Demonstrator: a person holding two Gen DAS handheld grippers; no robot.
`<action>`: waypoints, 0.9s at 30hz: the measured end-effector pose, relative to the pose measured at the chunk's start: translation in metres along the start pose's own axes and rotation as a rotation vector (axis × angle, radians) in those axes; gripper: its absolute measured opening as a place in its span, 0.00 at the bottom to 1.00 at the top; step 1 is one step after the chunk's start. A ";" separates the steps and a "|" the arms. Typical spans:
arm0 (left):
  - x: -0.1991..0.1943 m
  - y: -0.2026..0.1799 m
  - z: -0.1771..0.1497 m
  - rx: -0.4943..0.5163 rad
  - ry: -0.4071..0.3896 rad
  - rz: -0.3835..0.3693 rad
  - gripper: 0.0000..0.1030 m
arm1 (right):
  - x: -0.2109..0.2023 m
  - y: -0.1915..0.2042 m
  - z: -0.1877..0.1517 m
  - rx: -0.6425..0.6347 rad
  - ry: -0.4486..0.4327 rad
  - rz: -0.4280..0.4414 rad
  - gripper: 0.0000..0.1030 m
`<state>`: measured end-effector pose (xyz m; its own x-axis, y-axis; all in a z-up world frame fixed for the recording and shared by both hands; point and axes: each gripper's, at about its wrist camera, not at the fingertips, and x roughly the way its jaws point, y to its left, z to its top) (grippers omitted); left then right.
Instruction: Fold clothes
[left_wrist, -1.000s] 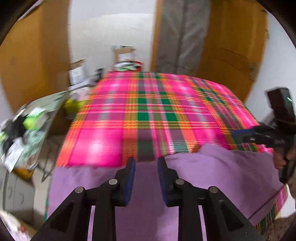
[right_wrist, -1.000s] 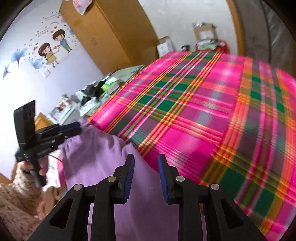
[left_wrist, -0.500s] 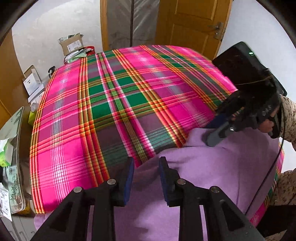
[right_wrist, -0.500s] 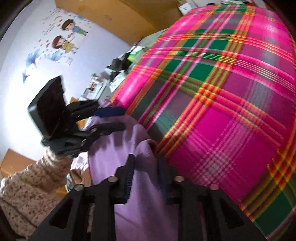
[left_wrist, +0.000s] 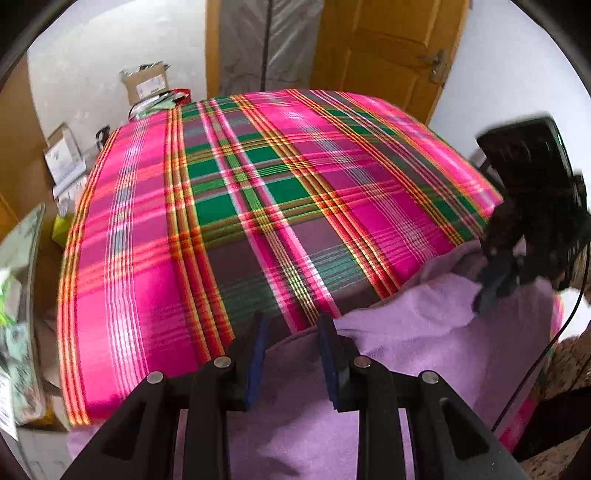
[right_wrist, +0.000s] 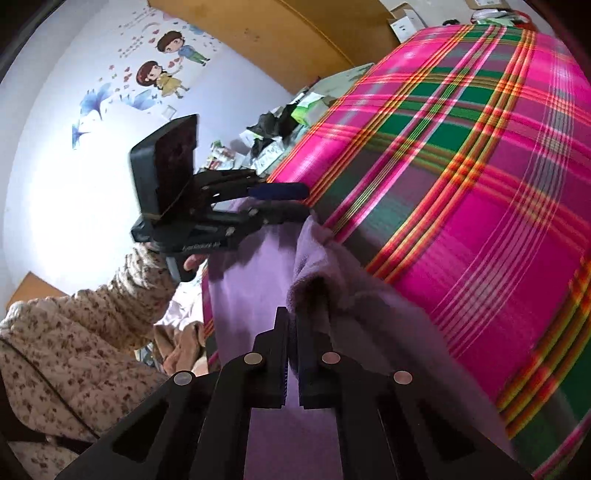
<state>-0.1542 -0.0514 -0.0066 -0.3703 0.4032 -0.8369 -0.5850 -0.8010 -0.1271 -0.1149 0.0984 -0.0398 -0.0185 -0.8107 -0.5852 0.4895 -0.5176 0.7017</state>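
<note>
- Purple garment (left_wrist: 424, 354): a soft lilac cloth lying at the near edge of the bed, spread over the plaid bedspread (left_wrist: 258, 206) and hanging down toward the person; in the right wrist view it is seen as a bunched fold (right_wrist: 332, 288) rising just ahead of the fingers.
- Left gripper (left_wrist: 291, 325): jaws apart, with a clear gap between the blue pads (left_wrist: 255, 354); the garment lies under and between the two fingers, but the pads are not pressed against it. In the right wrist view the same tool appears from the side (right_wrist: 280, 201), its two fingers spread at the upper corner of the cloth (whether the lower finger touches the fabric cannot be told).
- Right gripper (right_wrist: 291, 325): fingers drawn together, clamped on a ridge of the purple garment that emerges above the tips. In the left wrist view it appears blurred at the right edge (left_wrist: 495, 280), its tip down in the cloth.
- Plaid bedspread: pink, green and orange checks covering the whole bed, bare beyond the garment.
- Person: a sleeve (right_wrist: 74, 339) in a pale floral knit, with the hand (right_wrist: 192, 260) wrapped around the left gripper's handle.
- Surroundings: a wooden door (left_wrist: 388, 48) beyond the bed, cardboard boxes (left_wrist: 144, 83) by the white wall, and a cartoon wall sticker (right_wrist: 162, 72) of two children.
</note>
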 end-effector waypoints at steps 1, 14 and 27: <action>-0.001 0.001 -0.002 -0.016 -0.004 0.004 0.27 | 0.004 0.002 -0.003 0.004 0.006 -0.006 0.05; -0.005 0.002 -0.016 -0.070 -0.027 -0.002 0.27 | 0.040 0.001 0.004 0.039 0.042 0.036 0.30; -0.013 0.014 -0.021 -0.118 -0.068 0.025 0.27 | 0.031 -0.024 0.032 0.165 -0.175 0.122 0.20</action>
<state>-0.1421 -0.0771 -0.0088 -0.4337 0.4084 -0.8032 -0.4874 -0.8560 -0.1721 -0.1548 0.0771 -0.0612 -0.1253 -0.8972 -0.4235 0.3489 -0.4395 0.8277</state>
